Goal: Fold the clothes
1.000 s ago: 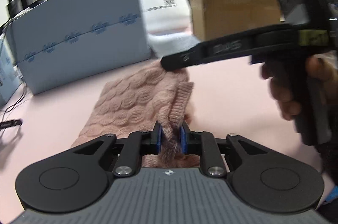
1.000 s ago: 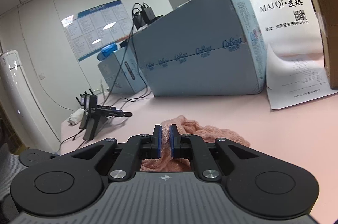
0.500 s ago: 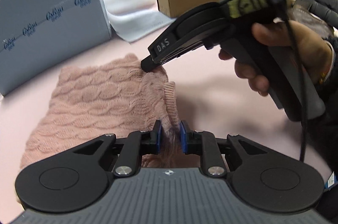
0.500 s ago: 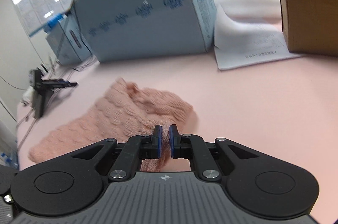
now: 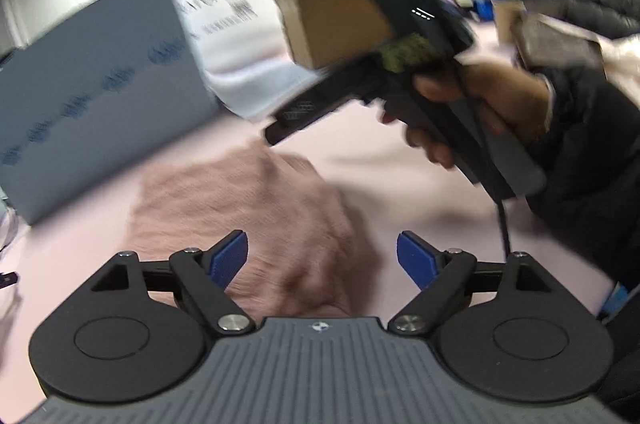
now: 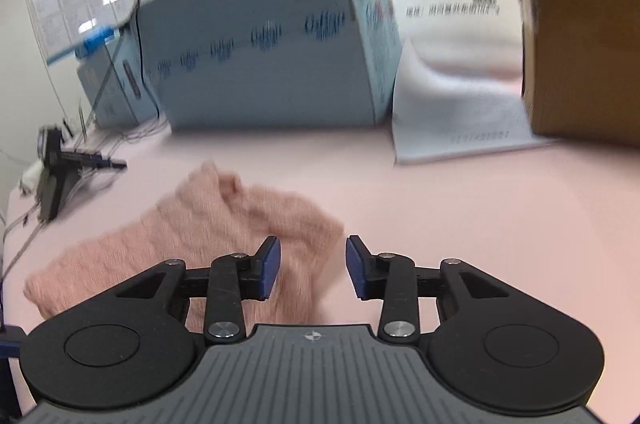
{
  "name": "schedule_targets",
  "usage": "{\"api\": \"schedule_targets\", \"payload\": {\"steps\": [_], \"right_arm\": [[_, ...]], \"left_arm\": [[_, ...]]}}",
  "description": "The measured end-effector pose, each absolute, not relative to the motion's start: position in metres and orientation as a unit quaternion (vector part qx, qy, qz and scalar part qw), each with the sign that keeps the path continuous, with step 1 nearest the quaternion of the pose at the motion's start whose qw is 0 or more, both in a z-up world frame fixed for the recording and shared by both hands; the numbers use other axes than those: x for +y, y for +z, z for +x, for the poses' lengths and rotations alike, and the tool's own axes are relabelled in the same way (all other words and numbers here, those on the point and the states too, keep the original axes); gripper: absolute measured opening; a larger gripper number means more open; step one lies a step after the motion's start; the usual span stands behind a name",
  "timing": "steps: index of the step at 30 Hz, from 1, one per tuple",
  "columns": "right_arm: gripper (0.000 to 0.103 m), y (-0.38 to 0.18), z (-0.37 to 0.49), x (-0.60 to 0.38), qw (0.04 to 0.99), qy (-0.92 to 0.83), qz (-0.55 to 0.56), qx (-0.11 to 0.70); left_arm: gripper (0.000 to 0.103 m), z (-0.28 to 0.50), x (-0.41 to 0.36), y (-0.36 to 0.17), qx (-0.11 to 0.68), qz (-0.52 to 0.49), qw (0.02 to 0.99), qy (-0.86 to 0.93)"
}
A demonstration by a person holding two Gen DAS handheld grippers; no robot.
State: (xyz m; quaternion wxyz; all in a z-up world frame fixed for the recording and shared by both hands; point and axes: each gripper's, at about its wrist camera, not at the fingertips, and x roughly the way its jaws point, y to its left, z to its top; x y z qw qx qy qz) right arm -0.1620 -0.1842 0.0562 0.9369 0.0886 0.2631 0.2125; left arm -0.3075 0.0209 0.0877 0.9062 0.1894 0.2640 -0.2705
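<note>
On the pale pink tabletop (image 6: pixel 460 208), a pink cable-knit sweater (image 6: pixel 224 224) lies in a loose, partly folded heap, free of both tools. From the left wrist camera I see my left gripper (image 5: pixel 322 256) with its blue-padded fingers (image 5: pixel 229 257) spread wide, nothing between them, poised just above the near edge of the knitwear. My right gripper (image 6: pixel 313 266) likewise stands agape, its blue pads (image 6: pixel 270 264) parted over the sweater's right-hand corner and holding nothing; in the left view the same black tool appears raised above the table, gripped by a person's hand (image 5: pixel 476 104) emerging from a dark sleeve (image 5: pixel 592 160) (a green light glows on its top). Behind the sweater stand a large pale blue cardboard box (image 6: pixel 272 36), a white printed paper bag (image 6: pixel 456 36) and a brown cardboard carton (image 6: pixel 580 24). At the table's left edge sit a black stand (image 6: pixel 52 180) and trailing cables. Both views are smeared by motion blur.
</note>
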Motion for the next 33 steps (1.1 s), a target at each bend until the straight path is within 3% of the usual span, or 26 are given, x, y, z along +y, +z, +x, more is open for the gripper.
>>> {"api": "schedule_targets", "payload": {"steps": [6, 11, 17, 20, 21, 22, 24, 28, 33], "right_arm": [[0.036, 0.057, -0.172, -0.165, 0.882, 0.360, 0.099, 0.286], [0.037, 0.024, -0.174, -0.119, 0.858, 0.379, 0.007, 0.347], [0.043, 0.020, -0.189, -0.106, 0.874, 0.375, -0.049, 0.305], [0.055, 0.031, -0.189, -0.120, 0.879, 0.388, -0.012, 0.278], [0.067, 0.035, -0.189, -0.126, 0.880, 0.394, 0.005, 0.266], [0.086, 0.039, -0.189, -0.133, 0.882, 0.396, 0.020, 0.255], [0.103, 0.049, -0.190, -0.152, 0.906, 0.365, 0.067, 0.203], [0.103, 0.053, -0.174, -0.187, 0.940, 0.276, 0.130, 0.155], [0.103, 0.026, -0.114, -0.217, 0.904, 0.244, 0.243, 0.252]], "left_arm": [[0.082, -0.278, 0.038, 0.075, 0.287, 0.190, 0.912, -0.224], [0.082, -0.255, 0.058, 0.054, 0.340, 0.147, 0.908, -0.196], [0.082, -0.255, 0.071, 0.057, 0.317, 0.135, 0.920, -0.187], [0.082, -0.259, 0.081, 0.071, 0.292, 0.132, 0.931, -0.173], [0.082, -0.261, 0.084, 0.076, 0.284, 0.132, 0.935, -0.168], [0.082, -0.262, 0.088, 0.081, 0.276, 0.131, 0.938, -0.163], [0.082, -0.263, 0.099, 0.090, 0.257, 0.129, 0.949, -0.133], [0.082, -0.262, 0.117, 0.096, 0.245, 0.125, 0.957, -0.097], [0.082, -0.246, 0.110, 0.090, 0.248, 0.071, 0.946, -0.194]]}}
